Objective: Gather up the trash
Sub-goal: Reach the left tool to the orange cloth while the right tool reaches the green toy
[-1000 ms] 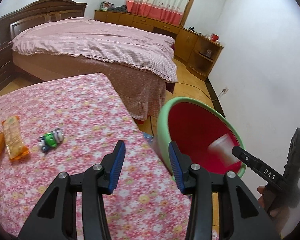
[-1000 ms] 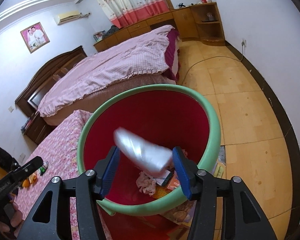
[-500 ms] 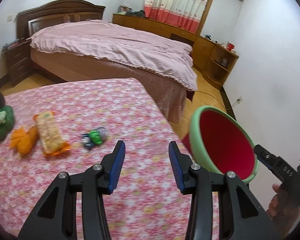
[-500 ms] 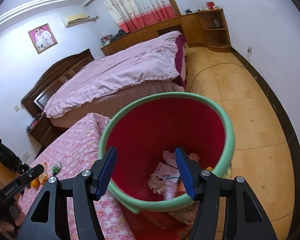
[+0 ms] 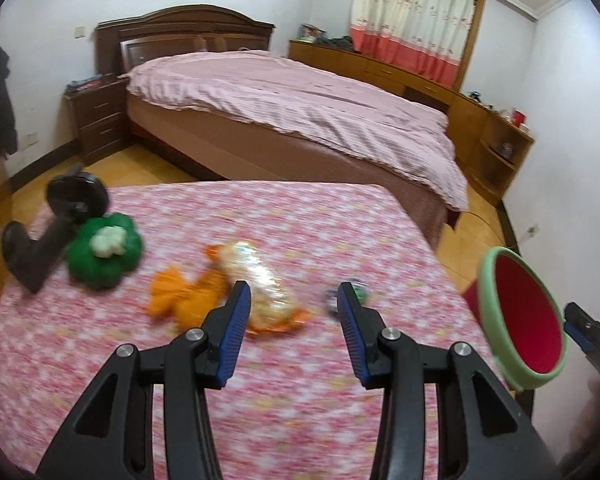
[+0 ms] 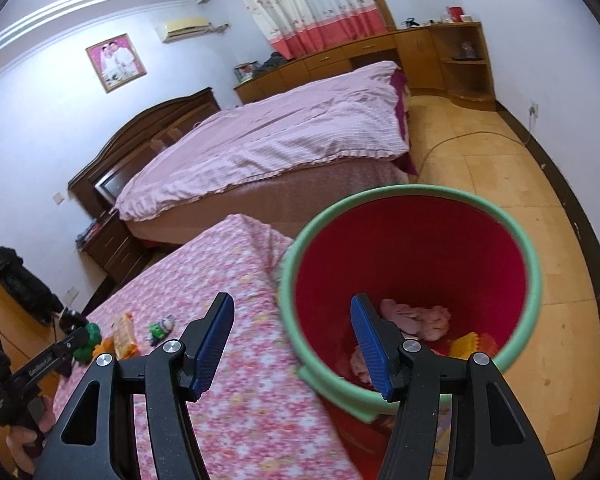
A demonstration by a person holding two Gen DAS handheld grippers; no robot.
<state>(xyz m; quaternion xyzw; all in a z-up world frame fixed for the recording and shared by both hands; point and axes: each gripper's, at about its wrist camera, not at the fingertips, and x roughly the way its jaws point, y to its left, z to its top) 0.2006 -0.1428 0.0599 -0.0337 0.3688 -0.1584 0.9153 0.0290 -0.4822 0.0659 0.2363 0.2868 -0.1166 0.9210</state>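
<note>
Left wrist view: the left gripper (image 5: 290, 312) hangs over the table (image 5: 180, 360), jaws wide and empty. Between and beyond its fingers lies a clear snack wrapper (image 5: 260, 284) with orange ends, mid-table; an orange crumpled piece (image 5: 180, 296) touches it on the left, and a small green-and-grey item (image 5: 350, 294) lies just right of it. A green plush (image 5: 104, 252) and a dark tool (image 5: 52, 224) sit near the far left corner. The red bin (image 5: 524, 316) with its green rim stands off the right edge.

Right wrist view: the right gripper (image 6: 292, 340) hovers astride the bin rim (image 6: 534, 280) and the table edge, jaws wide, holding nothing. Crumpled trash lies on the bin floor.

Step judged in hand: reaching for the next piece. The next move calls for lowering the left gripper around the wrapper, then closing.
</note>
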